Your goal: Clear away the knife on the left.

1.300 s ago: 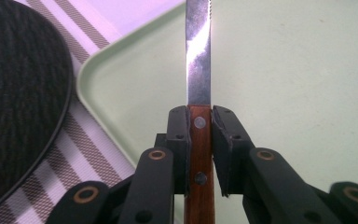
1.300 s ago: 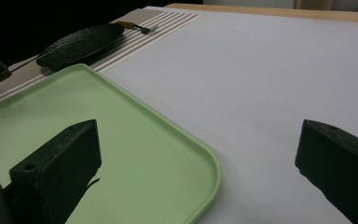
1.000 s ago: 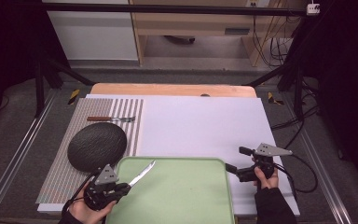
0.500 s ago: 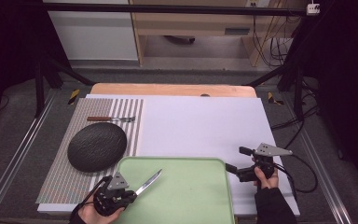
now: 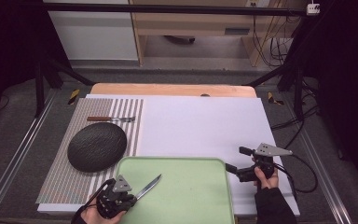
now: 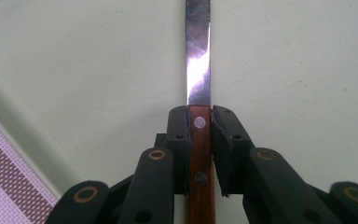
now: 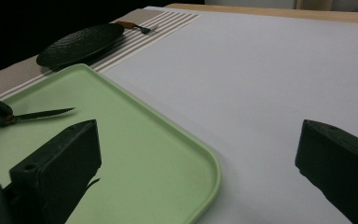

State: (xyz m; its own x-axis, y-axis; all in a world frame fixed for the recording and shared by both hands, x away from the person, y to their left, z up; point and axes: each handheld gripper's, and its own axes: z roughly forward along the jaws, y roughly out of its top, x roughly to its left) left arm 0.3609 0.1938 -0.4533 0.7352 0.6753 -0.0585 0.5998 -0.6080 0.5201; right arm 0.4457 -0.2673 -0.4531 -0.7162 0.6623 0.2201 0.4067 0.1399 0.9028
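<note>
A knife with a brown wooden handle [image 6: 199,158] and a serrated steel blade [image 5: 148,186] sits between the jaws of my left gripper [image 5: 133,196], which is shut on the handle. The blade [image 6: 198,60] points out low over the pale green tray [image 5: 191,196] at the table's near edge. In the right gripper view the knife [image 7: 42,113] lies close above the tray [image 7: 135,154], held from the left. My right gripper [image 5: 234,158] rests just right of the tray over the white table cover, its jaws wide open with nothing between them [image 7: 198,135].
A round black plate [image 5: 97,146] lies on a striped placemat [image 5: 65,177] to the left of the tray. A wooden-handled fork [image 5: 111,119] lies beyond the plate. A wooden strip [image 5: 168,89] borders the table's far edge.
My left gripper has sunk toward the near edge with the knife, bringing the blade lower over the tray. The right gripper has stayed put.
</note>
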